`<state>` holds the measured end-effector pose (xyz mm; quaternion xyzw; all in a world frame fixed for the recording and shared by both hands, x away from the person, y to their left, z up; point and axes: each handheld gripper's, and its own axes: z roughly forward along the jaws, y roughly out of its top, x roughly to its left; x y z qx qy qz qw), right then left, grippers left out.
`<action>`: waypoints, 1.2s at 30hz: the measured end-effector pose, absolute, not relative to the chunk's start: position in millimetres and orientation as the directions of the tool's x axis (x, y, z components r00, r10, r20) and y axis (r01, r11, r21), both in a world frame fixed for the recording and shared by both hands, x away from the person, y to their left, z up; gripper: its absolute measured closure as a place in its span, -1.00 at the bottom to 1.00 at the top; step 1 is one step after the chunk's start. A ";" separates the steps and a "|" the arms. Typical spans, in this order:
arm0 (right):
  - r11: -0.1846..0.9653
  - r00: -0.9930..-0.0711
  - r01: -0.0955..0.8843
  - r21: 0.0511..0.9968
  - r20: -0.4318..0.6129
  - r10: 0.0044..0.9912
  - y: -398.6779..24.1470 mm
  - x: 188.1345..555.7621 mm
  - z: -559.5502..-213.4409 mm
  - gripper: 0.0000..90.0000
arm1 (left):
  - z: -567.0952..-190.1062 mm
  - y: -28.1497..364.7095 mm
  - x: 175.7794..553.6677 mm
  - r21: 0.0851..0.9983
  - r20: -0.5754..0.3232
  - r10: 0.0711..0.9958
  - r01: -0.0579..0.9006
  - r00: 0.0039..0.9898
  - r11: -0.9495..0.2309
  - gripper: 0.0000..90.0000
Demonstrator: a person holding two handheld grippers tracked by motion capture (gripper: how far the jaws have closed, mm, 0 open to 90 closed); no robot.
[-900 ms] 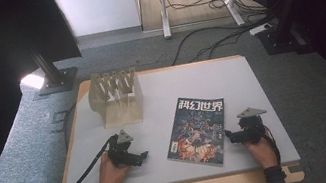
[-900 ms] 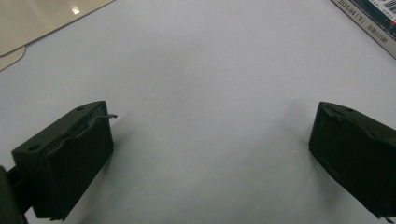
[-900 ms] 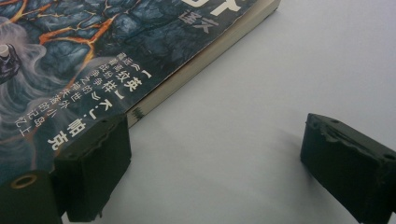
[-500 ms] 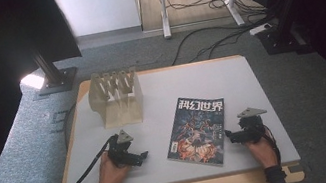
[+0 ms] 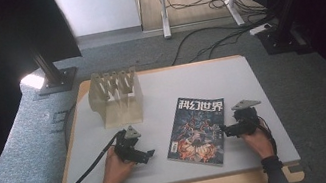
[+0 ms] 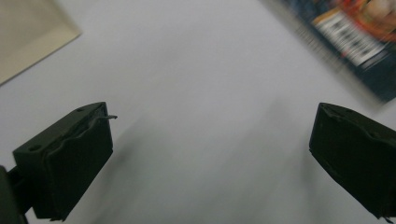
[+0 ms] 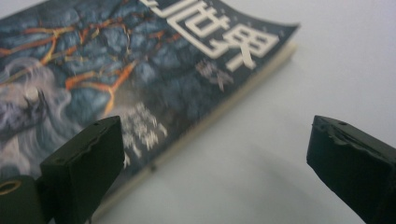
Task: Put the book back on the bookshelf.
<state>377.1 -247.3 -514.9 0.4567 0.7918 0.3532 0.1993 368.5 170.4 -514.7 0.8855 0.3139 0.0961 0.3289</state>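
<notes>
Magazine [image 5: 197, 130] lies flat on the white table top [image 5: 189, 81], front-centre, a bit right of middle, dark cover w/ large white characters across the top edge and orange-streaked artwork below; it sits slightly rotated, title end farther from the person. Left gripper [image 5: 145, 154] rests low on the table just left of the mag, held by the left hand [image 5: 116, 167], cable trailing off toward the front-left table edge. In the left gripper view its jaws stand wide apart w/ nothing btwn them but bare white surface; a blurred corner of the mag w/ a barcode [image 6: 350, 44] shows upper right, and a beige edge of the wooden rack upper left. Right gripper [image 5: 225, 131] sits just beside the mag's right edge, held by the right hand [image 5: 257, 140], grey three-cornered plate on top. In the right gripper view the jaws are also spread wide and empty; the left-side jaw hangs over the cover near its long edge, the other over bare table, and the mag's page block shows as a pale strip along that edge. Can't tell if either jaw touches the cover. Wooden rack [image 5: 117, 97] w/ upright slats stands at the back-left of the table, well apart from the mag and both grippers.
</notes>
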 end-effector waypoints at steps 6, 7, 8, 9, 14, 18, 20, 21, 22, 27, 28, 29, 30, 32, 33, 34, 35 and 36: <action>0.367 -0.533 0.566 0.739 -0.013 0.846 -239.5 401.3 -510.9 -0.93 | -506.5 143.3 376.9 0.647 -0.010 0.578 0.446 0.816 -0.618 -1.00; 0.367 -0.534 0.567 0.738 -0.011 0.846 -238.9 406.5 -511.0 -0.93 | -505.1 139.7 378.9 0.649 -0.018 0.570 0.444 0.821 -0.618 -1.00; 0.370 -0.536 0.567 0.735 -0.011 0.844 -238.5 411.7 -511.1 -0.94 | -504.0 135.8 380.3 0.651 -0.019 0.565 0.439 0.825 -0.619 -1.00; 0.375 -0.538 0.566 0.734 -0.015 0.843 -238.0 416.6 -511.3 -0.94 | -502.7 131.9 381.8 0.648 -0.017 0.559 0.435 0.829 -0.625 -1.00; 0.399 -0.558 0.564 0.723 -0.022 0.829 -234.6 440.2 -512.4 -0.96 | -500.0 109.7 386.7 0.645 -0.025 0.520 0.411 0.854 -0.644 -1.00; 0.408 -0.576 0.562 0.719 -0.013 0.817 -231.0 456.8 -516.6 -0.98 | -502.8 93.9 388.7 0.643 -0.044 0.485 0.397 0.873 -0.655 -1.00; 0.414 -0.589 0.566 0.712 -0.002 0.808 -228.4 462.8 -520.3 -0.98 | -506.1 89.6 390.1 0.645 -0.044 0.485 0.395 0.873 -0.654 -1.00; 0.418 -0.605 0.572 0.706 0.019 0.796 -226.4 467.9 -524.6 -0.98 | -508.2 88.7 391.4 0.649 -0.052 0.485 0.398 0.873 -0.648 -1.00; 0.410 -0.608 0.578 0.705 0.037 0.793 -225.7 469.7 -526.7 -0.98 | -510.2 88.5 392.7 0.648 -0.059 0.485 0.403 0.873 -0.646 -1.00; 0.377 -0.606 0.600 0.705 0.093 0.790 -227.4 470.5 -529.8 -0.96 | -520.9 85.3 392.5 0.634 -0.056 0.474 0.398 0.879 -0.663 -1.00; 0.372 -0.606 0.602 0.707 0.101 0.789 -228.7 467.4 -530.2 -0.95 | -522.8 84.8 392.5 0.641 -0.079 0.468 0.405 0.880 -0.652 -1.00; 0.375 -0.609 0.597 0.709 0.096 0.788 -229.3 465.4 -530.3 -0.94 | -522.8 84.8 392.5 0.641 -0.079 0.468 0.405 0.880 -0.652 -1.00; 0.376 -0.608 0.601 0.705 0.098 0.788 -229.2 462.5 -530.0 -0.94 | -523.3 84.3 392.2 0.642 -0.084 0.467 0.406 0.881 -0.651 -1.00; 0.380 -0.610 0.599 0.705 0.095 0.786 -229.1 459.6 -529.8 -0.94 | -524.1 83.5 390.7 0.645 -0.093 0.461 0.406 0.883 -0.648 -1.00; 0.388 -0.615 0.601 0.699 0.095 0.783 -228.2 452.2 -529.3 -0.94 | -524.2 83.2 389.6 0.644 -0.096 0.456 0.405 0.885 -0.649 -1.00; 0.388 -0.615 0.601 0.699 0.095 0.783 -228.2 452.2 -529.3 -0.94 | -524.0 83.3 388.1 0.643 -0.095 0.453 0.402 0.887 -0.652 -1.00; 0.392 -0.616 0.602 0.695 0.093 0.782 -227.6 448.0 -528.9 -0.94 | -523.9 83.5 386.4 0.642 -0.097 0.449 0.401 0.888 -0.653 -1.00; 0.397 -0.619 0.602 0.693 0.091 0.780 -226.9 443.6 -528.7 -0.94 | -524.0 84.3 384.8 0.642 -0.098 0.446 0.399 0.890 -0.655 -1.00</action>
